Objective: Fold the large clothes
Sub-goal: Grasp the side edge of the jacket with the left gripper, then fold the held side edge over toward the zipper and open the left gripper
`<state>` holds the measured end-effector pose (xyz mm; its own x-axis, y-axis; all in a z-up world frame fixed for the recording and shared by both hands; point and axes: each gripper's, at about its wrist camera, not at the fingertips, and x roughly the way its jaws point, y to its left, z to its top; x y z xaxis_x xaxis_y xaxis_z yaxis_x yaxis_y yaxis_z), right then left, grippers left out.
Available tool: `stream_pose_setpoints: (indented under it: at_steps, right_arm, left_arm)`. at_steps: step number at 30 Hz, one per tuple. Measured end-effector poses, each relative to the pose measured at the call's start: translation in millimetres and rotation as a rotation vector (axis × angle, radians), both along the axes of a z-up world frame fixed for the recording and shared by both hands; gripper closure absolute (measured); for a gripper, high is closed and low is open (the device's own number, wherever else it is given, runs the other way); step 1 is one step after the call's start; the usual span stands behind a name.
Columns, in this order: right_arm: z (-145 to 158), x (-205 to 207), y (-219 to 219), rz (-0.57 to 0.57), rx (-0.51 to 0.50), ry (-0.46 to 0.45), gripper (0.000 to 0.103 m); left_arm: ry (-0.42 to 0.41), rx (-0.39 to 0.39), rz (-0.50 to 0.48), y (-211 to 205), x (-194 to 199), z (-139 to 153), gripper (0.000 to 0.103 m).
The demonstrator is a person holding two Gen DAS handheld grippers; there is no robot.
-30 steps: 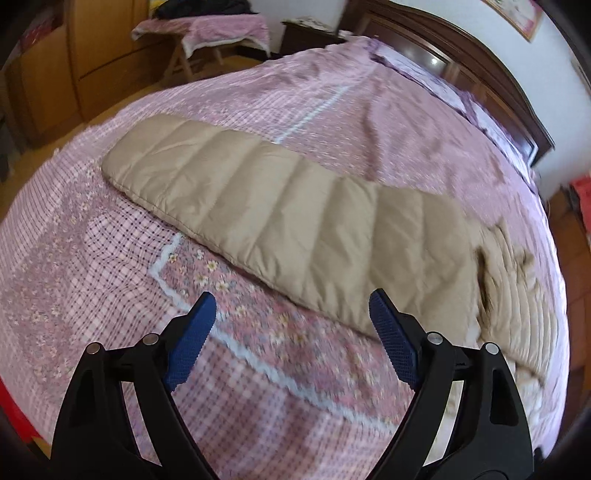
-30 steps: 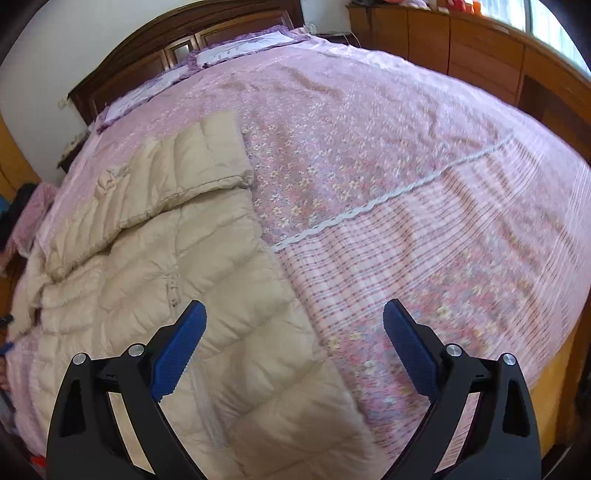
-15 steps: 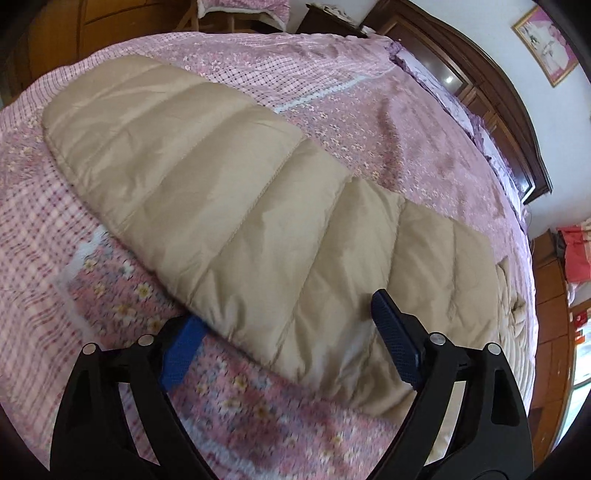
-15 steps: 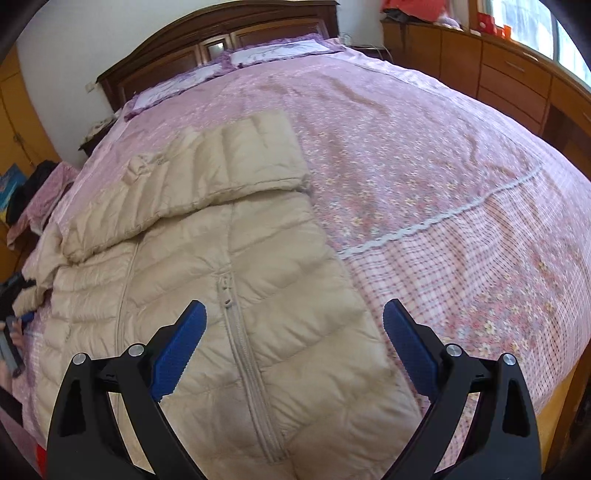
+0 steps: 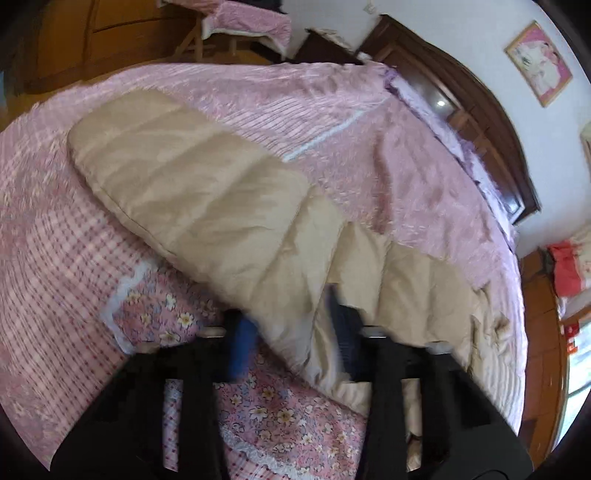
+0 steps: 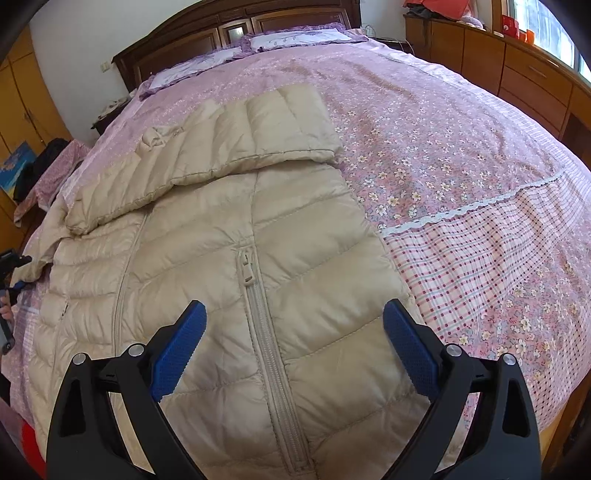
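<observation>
A beige quilted puffer jacket (image 6: 229, 266) lay zipper-up on the pink floral bed (image 6: 461, 147), collar toward the headboard (image 6: 236, 33), one sleeve (image 5: 207, 192) stretched sideways, the blurred left gripper (image 5: 291, 332) narrowed around that sleeve's edge, the right gripper (image 6: 295, 347) wide open, empty.

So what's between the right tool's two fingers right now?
In the right wrist view, the beige down jacket fills the gap of the open right tool, its zipper running straight through the middle.
</observation>
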<state>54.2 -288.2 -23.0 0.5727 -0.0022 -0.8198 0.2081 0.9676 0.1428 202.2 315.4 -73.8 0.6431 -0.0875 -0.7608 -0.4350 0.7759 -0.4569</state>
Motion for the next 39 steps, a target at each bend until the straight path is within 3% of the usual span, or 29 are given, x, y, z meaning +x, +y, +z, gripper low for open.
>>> stream_pose_setpoints:
  at_steps: [1,2,8,18,23,29,39]
  right_arm:
    - [0.1,-0.7,0.1,-0.001,0.004,-0.001,0.01]
    - [0.7,-1.5,-0.2,-0.001,0.01,-0.004,0.01]
    - [9.8,-7.4,1.0,0.018,0.02,-0.028,0.01]
    - [19.9,-10.1,-3.2,0.022,0.016,-0.039,0.01]
    - [29.0,-10.0,-13.6,0.015,0.015,-0.057,0.01]
    - [40.5,-8.3,-28.1,0.002,0.032,-0.089,0.01]
    - [35.1,-11.7,-38.4,0.002,0.104,-0.105,0.01]
  left_arm:
    - [-0.009,-0.004,-0.027,-1.5,0.5,3.7,0.096]
    - [-0.02,-0.006,-0.044,-3.1,-1.2,7.6,0.098]
    - [-0.126,0.056,-0.119,-23.3,-16.8,53.5,0.099]
    - [-0.313,0.216,-0.258,-79.9,-46.3,166.8,0.1]
    - [-0.344,0.266,-0.318,-127.1,-45.6,197.4,0.1]
    - [-0.339,0.272,-0.426,-201.3,-36.1,194.2,0.1]
    - [-0.215,0.279,-0.608,-311.4,-7.3,133.7,0.1]
